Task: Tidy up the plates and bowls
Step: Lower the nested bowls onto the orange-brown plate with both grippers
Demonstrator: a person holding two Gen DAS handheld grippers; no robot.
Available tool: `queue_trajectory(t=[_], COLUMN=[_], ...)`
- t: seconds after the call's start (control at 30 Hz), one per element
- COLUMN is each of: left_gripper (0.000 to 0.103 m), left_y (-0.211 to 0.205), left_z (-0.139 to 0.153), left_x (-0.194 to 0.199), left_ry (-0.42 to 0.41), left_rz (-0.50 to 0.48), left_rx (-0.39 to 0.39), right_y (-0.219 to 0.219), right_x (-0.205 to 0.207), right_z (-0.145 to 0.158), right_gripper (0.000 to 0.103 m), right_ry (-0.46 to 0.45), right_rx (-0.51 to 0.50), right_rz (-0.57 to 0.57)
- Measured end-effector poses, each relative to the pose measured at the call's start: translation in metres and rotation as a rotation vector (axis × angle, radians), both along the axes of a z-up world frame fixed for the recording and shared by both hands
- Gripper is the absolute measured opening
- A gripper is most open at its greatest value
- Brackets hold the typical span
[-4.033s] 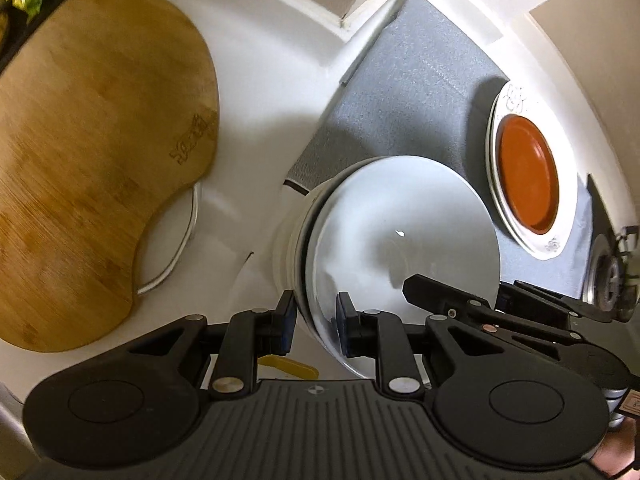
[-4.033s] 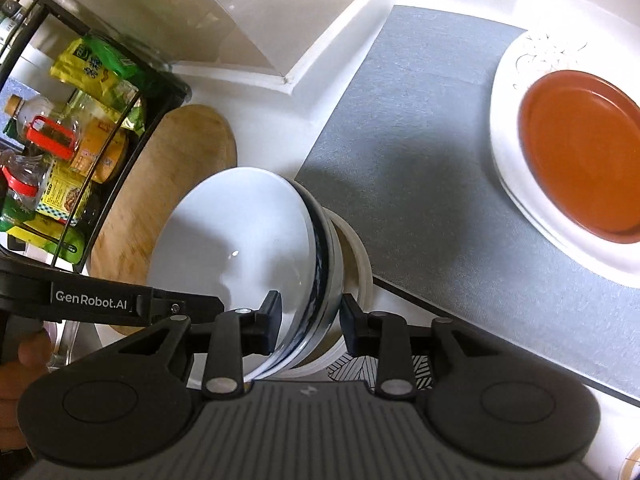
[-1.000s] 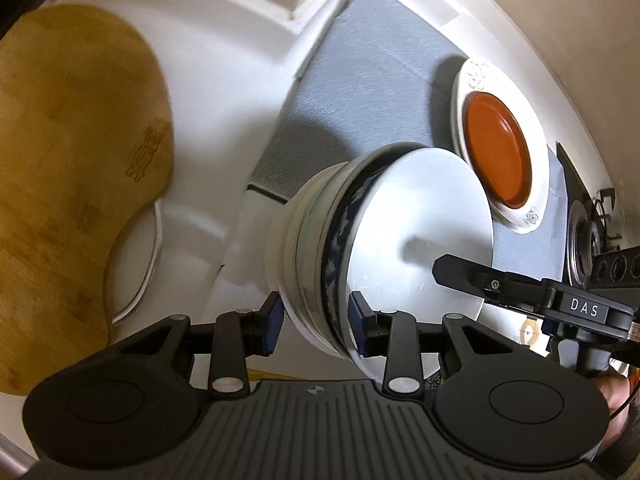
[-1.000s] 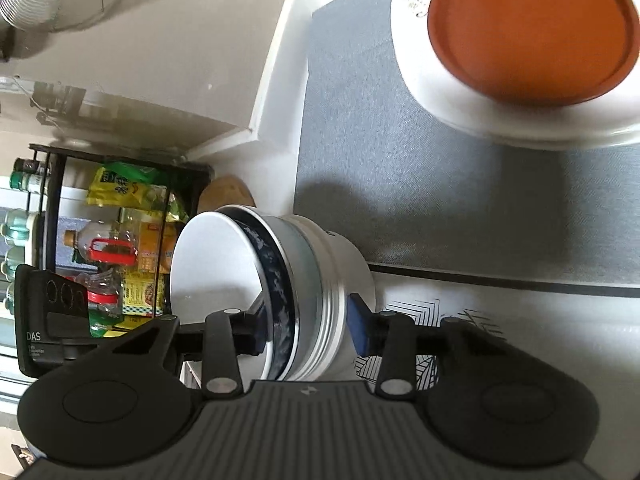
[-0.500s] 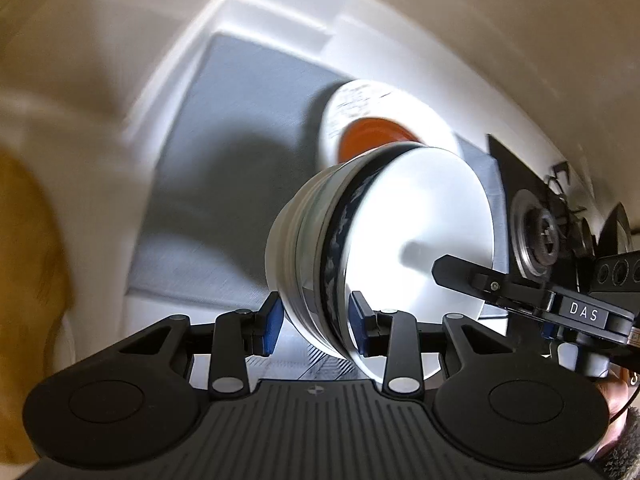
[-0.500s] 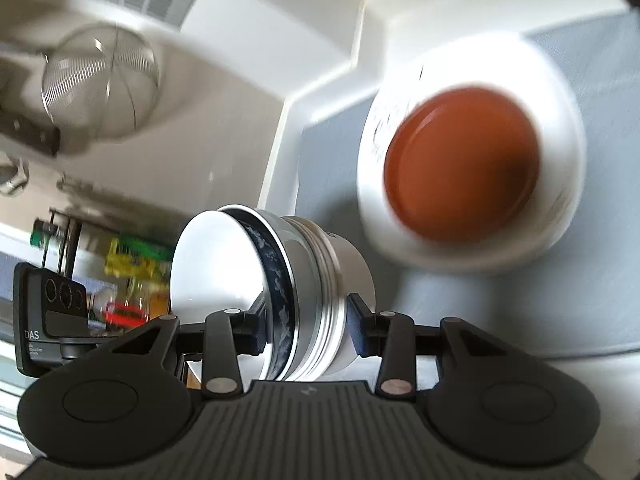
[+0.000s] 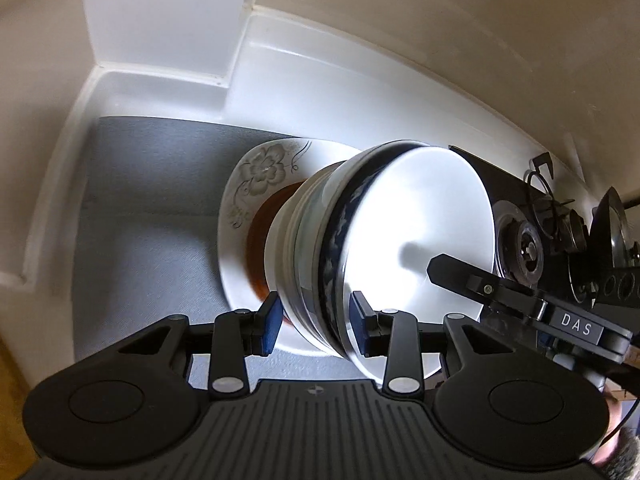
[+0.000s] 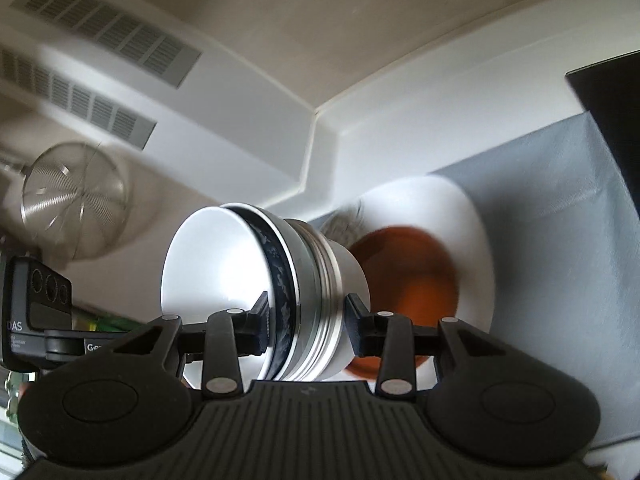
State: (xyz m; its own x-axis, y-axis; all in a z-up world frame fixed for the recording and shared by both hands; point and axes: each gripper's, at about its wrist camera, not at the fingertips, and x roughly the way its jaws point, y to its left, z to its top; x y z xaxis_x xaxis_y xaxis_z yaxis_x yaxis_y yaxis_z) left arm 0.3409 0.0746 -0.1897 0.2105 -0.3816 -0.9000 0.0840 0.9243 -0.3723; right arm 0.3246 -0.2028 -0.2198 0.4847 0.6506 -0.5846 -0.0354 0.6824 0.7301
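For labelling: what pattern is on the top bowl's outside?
Dark blue band with pale motifs; left wrist view.

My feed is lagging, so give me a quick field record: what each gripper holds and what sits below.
held item: bowl stack, white bowls nested, one with a blue-patterned rim
left gripper: shut on bowl stack
right gripper: shut on bowl stack
below the stack: brown plate on floral white plate
surface: grey mat
contact with plates: cannot tell

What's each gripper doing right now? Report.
Left gripper: shut on the stack of bowls.
Right gripper: shut on the same stack, opposite side.
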Motion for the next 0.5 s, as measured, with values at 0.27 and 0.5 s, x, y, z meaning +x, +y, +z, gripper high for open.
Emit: queue_trajectory(t=[0.27,0.5], left_gripper=[0.039,0.039], left_y=[-0.006,-0.001], left_z=[-0.032,-0.043], left_x=[0.023,0.029], left_ry=[0.021,0.016], left_rz=[-0.006,-0.005], left_rx=[0.007,0.003], right_y=[0.003,0.007], right_x=[0.017,0.02], right_z=[-0.031,-0.041], right_gripper=[0.042,0.041], right_ry=[0.042,0.04], right_rx=[-0.053,-0.075], right_rz=[-0.023,-0.031])
